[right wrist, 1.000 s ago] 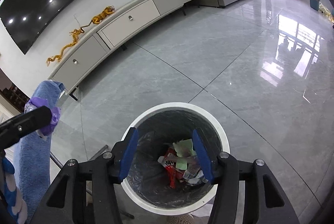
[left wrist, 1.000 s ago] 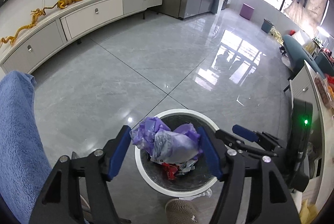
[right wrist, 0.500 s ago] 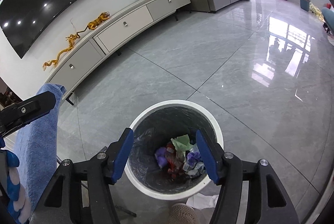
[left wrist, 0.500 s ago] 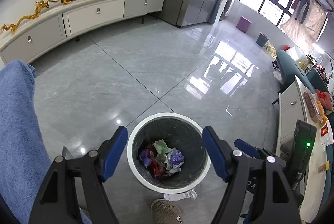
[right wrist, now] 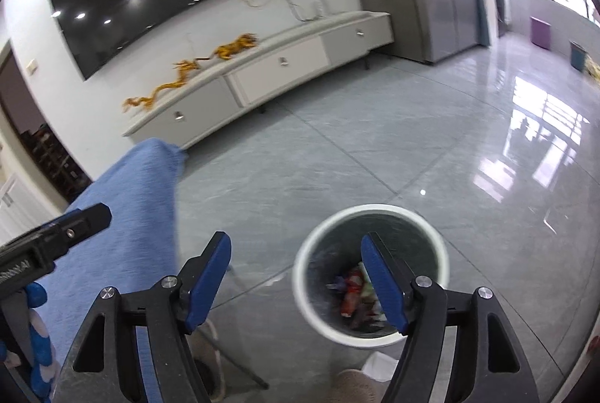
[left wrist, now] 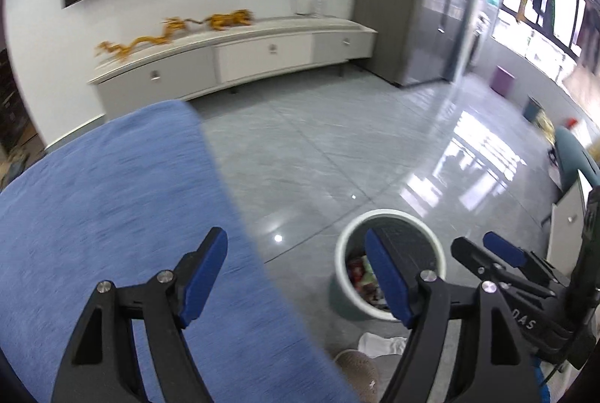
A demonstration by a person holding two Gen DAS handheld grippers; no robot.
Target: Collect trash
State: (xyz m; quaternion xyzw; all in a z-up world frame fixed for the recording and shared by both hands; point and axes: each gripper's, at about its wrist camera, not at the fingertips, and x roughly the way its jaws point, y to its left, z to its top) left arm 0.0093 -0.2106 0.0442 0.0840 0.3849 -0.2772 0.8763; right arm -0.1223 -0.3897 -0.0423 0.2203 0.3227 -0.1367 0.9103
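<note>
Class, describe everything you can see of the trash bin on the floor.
The trash bin is round and open-topped, with a white rim, pale green outer wall and dark liner. It stands upright on the grey tiled floor. Mixed wrappers, red among them, lie at its bottom. No gripper touches it.

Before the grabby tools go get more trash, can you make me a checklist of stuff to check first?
1. Left tool empty: ok, its blue pads stand wide apart with nothing between them.
2. Right tool empty: ok, open too, nothing held.
3. Trash bin upright with room left: ok, the wrappers lie low at the bottom.
4. Trash inside the bin, not beside it: not ok, a white scrap lies on the floor at the bin's base.
5. Next trash on the blue cloth: cannot tell, the part shown looks bare and the picture is blurred.
6. Tools apart from each other: ok, the right one sits off to the side in the left camera.
</note>
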